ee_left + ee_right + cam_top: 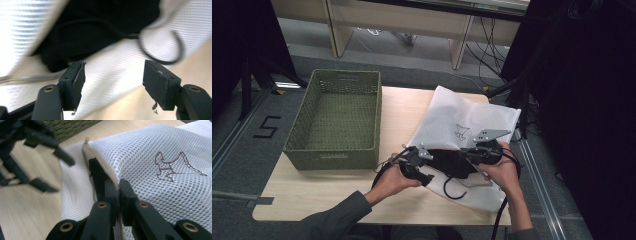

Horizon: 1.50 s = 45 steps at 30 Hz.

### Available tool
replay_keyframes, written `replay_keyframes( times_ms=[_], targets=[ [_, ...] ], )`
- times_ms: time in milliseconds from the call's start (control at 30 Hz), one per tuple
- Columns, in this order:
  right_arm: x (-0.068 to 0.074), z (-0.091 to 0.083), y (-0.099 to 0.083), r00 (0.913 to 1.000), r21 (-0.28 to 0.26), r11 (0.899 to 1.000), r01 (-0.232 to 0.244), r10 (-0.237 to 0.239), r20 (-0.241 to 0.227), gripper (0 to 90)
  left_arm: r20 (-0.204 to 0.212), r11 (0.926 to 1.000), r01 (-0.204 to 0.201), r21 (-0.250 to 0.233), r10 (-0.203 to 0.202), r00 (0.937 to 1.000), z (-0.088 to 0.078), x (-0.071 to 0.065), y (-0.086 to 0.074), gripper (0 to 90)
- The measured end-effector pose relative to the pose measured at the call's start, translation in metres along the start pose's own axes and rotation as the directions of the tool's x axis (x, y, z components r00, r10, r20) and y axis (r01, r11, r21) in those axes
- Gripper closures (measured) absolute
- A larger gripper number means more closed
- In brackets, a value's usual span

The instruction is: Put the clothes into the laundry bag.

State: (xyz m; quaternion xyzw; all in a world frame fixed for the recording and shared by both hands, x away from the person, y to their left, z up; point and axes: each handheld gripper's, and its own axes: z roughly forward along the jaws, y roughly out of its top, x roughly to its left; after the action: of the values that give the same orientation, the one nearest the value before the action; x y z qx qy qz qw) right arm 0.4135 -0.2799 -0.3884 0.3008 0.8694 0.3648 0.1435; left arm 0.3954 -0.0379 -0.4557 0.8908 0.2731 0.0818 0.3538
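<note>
A white mesh bag (462,117) with a brown embroidered mark lies on the right half of the wooden table (332,195). A black garment (451,162) fills its mouth, which faces the person. My right gripper (470,154) is shut on the upper rim of the bag (155,150), the mesh edge pinched between its pads (118,182), with the garment (96,173) just beneath. My left gripper (428,168) stands open at the mouth's left side. Between its jaws (113,66) I see only the lower mesh layer (117,75) and the garment (100,30) beyond. The left gripper (62,175) appears blurred in the right gripper view.
An empty green woven basket (337,117) stands on the table's left half, close to the bag. A black cord loop (452,192) lies on the mesh near the front edge. Dark equipment and cables stand on the floor at the right.
</note>
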Motion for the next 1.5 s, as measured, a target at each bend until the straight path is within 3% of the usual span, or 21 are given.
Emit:
replay_keyframes(
  times_ms=[133,300,400,467,533,633,733,800,967,1200,1333,1400,1500],
  targets=[
    [0.0,-0.001,0.0,1.0,0.0,1.0,-0.001,0.001,0.005,87.3,0.111,0.9992,-0.038,0.013,0.036,0.9931,0.015,-0.019,-0.002,37.3],
    [-0.004,-0.004,-0.002,0.9999,-0.011,1.0,-0.012,0.012,0.012,87.3,0.161,0.9951,-0.099,0.0,0.098,0.9821,0.037,-0.037,-0.004,38.3],
    [-0.006,-0.006,-0.003,0.9997,-0.017,1.0,-0.02,0.02,0.014,87.3,0.178,0.9922,-0.122,-0.023,0.125,0.9762,0.047,-0.045,-0.002,38.8],
    [-0.007,-0.006,-0.003,0.9996,-0.017,1.0,-0.023,0.023,0.016,87.3,0.176,0.9891,-0.147,-0.007,0.146,0.9735,0.054,-0.048,0.0,41.5],
    [-0.006,-0.005,-0.003,0.9997,-0.018,1.0,-0.021,0.021,0.014,87.3,0.169,0.9842,-0.177,0.003,0.174,0.9702,0.06,-0.05,0.0,48.3],
    [-0.006,-0.006,-0.002,0.9997,-0.018,1.0,-0.018,0.018,0.014,87.3,0.173,0.9842,-0.177,0.005,0.174,0.9696,0.064,-0.048,0.002,61.7],
    [-0.007,-0.005,-0.003,0.9997,-0.018,1.0,-0.02,0.02,0.012,87.3,0.176,0.9899,-0.141,-0.009,0.141,0.9742,0.067,-0.043,0.006,74.8],
    [-0.006,-0.005,-0.003,0.9997,-0.015,1.0,-0.019,0.019,0.012,87.3,0.182,0.9945,-0.105,-0.01,0.105,0.9777,0.069,-0.039,0.008,77.4],
    [-0.006,-0.005,-0.002,0.9997,-0.014,1.0,-0.019,0.019,0.013,87.3,0.12,0.9933,-0.114,-0.016,0.115,0.986,0.075,-0.035,0.015,86.2],
    [-0.006,-0.006,-0.003,0.9998,-0.017,1.0,-0.015,0.015,0.013,87.3,0.017,0.9941,-0.092,-0.058,0.093,0.9955,0.083,-0.02,0.03,87.6],
    [-0.007,-0.006,-0.003,0.9996,-0.015,1.0,-0.022,0.023,0.015,87.4,-0.031,0.9946,-0.059,-0.086,0.056,0.9979,0.085,-0.009,0.035,87.5],
    [-0.007,-0.006,-0.004,0.9995,-0.017,0.999,-0.028,0.028,0.013,87.4,-0.04,0.9946,-0.042,-0.095,0.038,0.9985,0.084,-0.004,0.037,87.3],
    [-0.008,-0.007,-0.005,0.9994,-0.018,0.999,-0.032,0.032,0.014,87.4,-0.016,0.9955,-0.02,-0.093,0.019,0.9997,0.081,0.001,0.037,86.4]
  ],
)
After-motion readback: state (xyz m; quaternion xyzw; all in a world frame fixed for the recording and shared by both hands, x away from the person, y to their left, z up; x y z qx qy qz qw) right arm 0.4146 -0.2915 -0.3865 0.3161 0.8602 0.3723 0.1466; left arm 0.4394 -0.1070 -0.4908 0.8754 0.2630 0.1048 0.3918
